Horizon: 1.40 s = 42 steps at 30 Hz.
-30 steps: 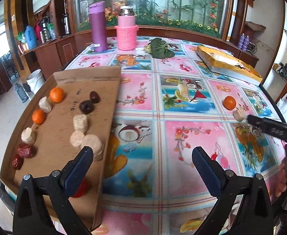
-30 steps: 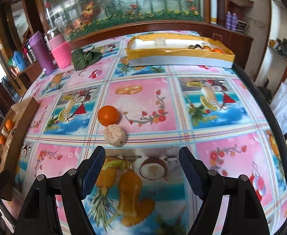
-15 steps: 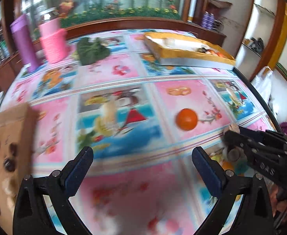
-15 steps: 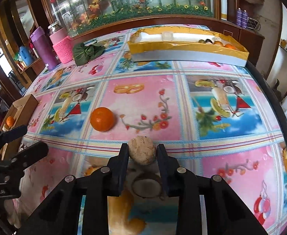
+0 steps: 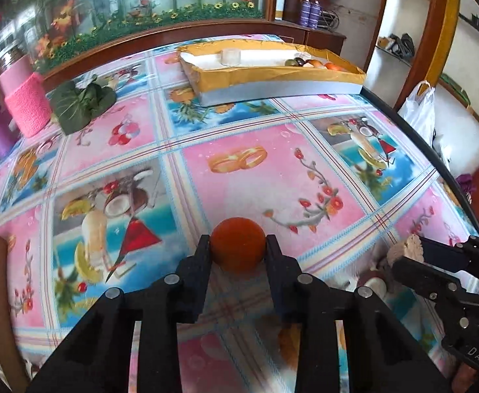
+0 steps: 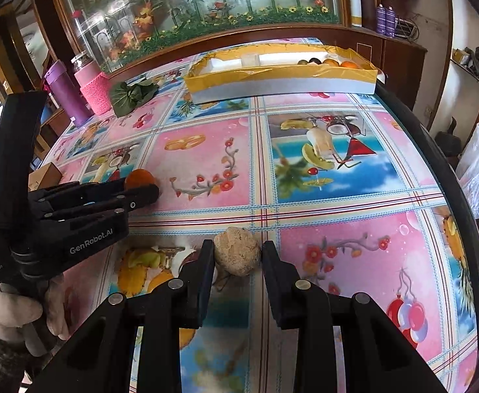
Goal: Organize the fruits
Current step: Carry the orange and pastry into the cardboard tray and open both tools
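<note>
Gripping both fruits at once: left claw (image 5: 238, 248) is clenched on the orange (image 5: 238, 244), contact at its widest part on both sides, fruit at or just off the worktop (image 5: 272, 170); can't tell if it's lifted. Right claw (image 6: 237, 255) is grasping the beige lumpy fruit (image 6: 237, 250), left finger touching, right finger (image 6: 269, 255) looks to have a sliver of gap, so I'd treat that grip as marginal. Likely destination is the yellow tray (image 5: 272, 77) at the far edge, which already holds a few fruits at its right end. Advice: snug the right claw before lifting, raise both straight up, keep the claws level so the round orange doesn't roll out forward, clear the tray wall, release low inside. Claws are near each other, so stagger the two carries.
</note>
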Each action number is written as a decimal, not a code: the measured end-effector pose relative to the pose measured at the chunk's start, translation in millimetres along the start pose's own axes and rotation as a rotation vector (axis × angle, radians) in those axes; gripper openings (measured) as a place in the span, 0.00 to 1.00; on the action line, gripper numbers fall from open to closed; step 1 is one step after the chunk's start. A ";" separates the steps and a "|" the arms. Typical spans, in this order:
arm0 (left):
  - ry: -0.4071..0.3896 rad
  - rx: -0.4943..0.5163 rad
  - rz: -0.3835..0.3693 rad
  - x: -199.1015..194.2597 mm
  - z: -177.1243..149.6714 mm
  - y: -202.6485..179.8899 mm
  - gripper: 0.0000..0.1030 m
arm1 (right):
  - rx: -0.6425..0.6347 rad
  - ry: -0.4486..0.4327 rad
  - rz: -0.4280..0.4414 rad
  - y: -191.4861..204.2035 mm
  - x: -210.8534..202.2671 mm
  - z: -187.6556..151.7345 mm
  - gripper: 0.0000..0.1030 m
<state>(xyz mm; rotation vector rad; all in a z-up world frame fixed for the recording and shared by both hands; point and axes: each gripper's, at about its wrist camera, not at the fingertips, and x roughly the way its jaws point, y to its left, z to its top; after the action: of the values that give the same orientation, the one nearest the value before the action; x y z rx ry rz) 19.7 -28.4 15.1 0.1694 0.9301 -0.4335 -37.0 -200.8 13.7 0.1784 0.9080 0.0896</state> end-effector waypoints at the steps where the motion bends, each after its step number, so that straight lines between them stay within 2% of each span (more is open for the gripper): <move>1: -0.010 -0.014 0.003 -7.6 -3.6 4.4 0.30 | -0.008 -0.005 0.004 5.3 -2.9 -0.4 0.30; 5: -0.058 -0.104 -0.022 -58.0 -29.3 37.1 0.30 | -0.049 -0.025 0.029 29.5 -15.8 -3.0 0.30; 10: -0.122 -0.263 0.017 -130.0 -79.4 110.1 0.30 | -0.119 -0.041 0.074 76.2 -29.6 -7.1 0.31; 11: -0.128 -0.295 0.041 -140.4 -88.7 126.0 0.30 | -0.138 -0.041 0.092 90.2 -31.2 -8.1 0.31; 14: -0.146 -0.380 0.181 -172.3 -125.5 177.3 0.30 | -0.184 -0.035 0.152 130.6 -33.1 -11.9 0.31; 15: -0.142 -0.407 0.246 -182.1 -140.3 195.9 0.30 | -0.205 -0.033 0.175 148.5 -33.7 -14.0 0.31; 18: -0.108 -0.473 0.359 -192.5 -173.1 237.5 0.30 | -0.268 -0.017 0.247 203.1 -31.1 -21.6 0.31; 20: -0.090 -0.514 0.376 -192.9 -189.8 257.9 0.30 | -0.313 0.005 0.306 241.8 -25.1 -28.4 0.31; 24: -0.094 -0.522 0.390 -193.9 -198.6 273.4 0.30 | -0.400 0.049 0.370 311.7 -2.9 -39.6 0.31; 29: -0.096 -0.539 0.358 -187.0 -191.7 283.4 0.31 | -0.468 0.083 0.382 361.6 21.1 -54.1 0.31; 33: -0.121 -0.556 0.326 -183.8 -189.0 287.3 0.47 | -0.499 0.106 0.373 378.3 37.8 -61.7 0.32; 38: -0.169 -0.592 0.306 -195.7 -192.2 287.2 0.58 | -0.510 0.128 0.376 386.1 50.5 -68.7 0.33; 42: -0.210 -0.617 0.322 -213.6 -195.6 282.6 0.63 | -0.502 0.091 0.390 382.9 43.7 -67.8 0.54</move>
<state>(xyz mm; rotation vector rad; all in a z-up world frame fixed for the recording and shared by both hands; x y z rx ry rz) -113.6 351.2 58.9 -0.2833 0.7740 0.1419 -64.5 189.5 12.4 -0.1200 0.9052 0.6849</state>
